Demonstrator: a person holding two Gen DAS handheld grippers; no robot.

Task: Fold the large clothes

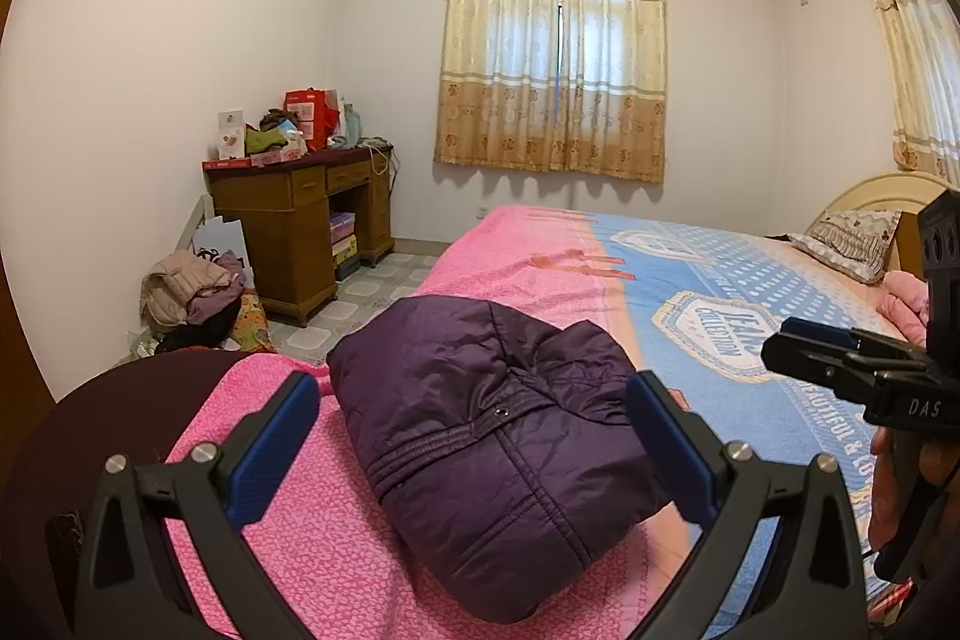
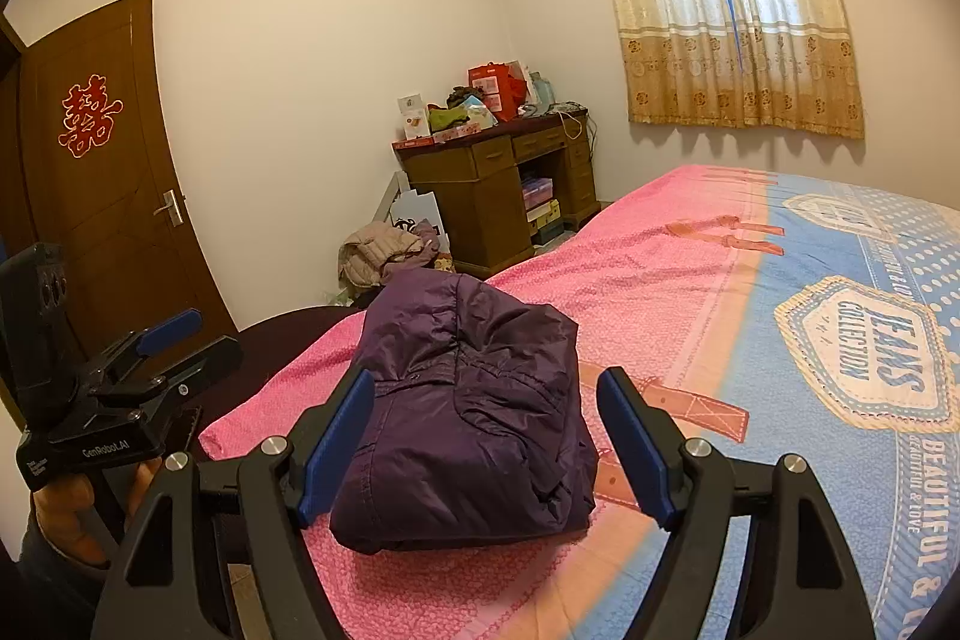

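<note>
A dark purple puffer jacket (image 1: 480, 490) (image 2: 474, 340) lies folded into a compact bundle on the pink end of the bedspread (image 1: 336, 550) (image 2: 660, 268), near the bed's foot corner. My left gripper (image 1: 474, 436) (image 2: 204, 337) hovers over the bundle from the near side, jaws wide apart, blue pads (image 1: 276, 442) clear of the fabric. From beside it my right gripper (image 2: 486, 448) (image 1: 786, 355) also stands open, with one pad (image 2: 336, 448) in front of the jacket's left edge and the other off to its right. Neither holds anything. A hand (image 2: 60, 514) grips the left handle.
A wooden desk (image 1: 300, 220) (image 2: 492, 196) piled with boxes stands against the far wall, with a heap of clothes (image 1: 192, 292) (image 2: 384, 250) on the floor beside it. A pillow (image 1: 852, 238) and a pink garment (image 1: 906, 304) lie near the headboard. A brown door (image 2: 108, 196) is at left.
</note>
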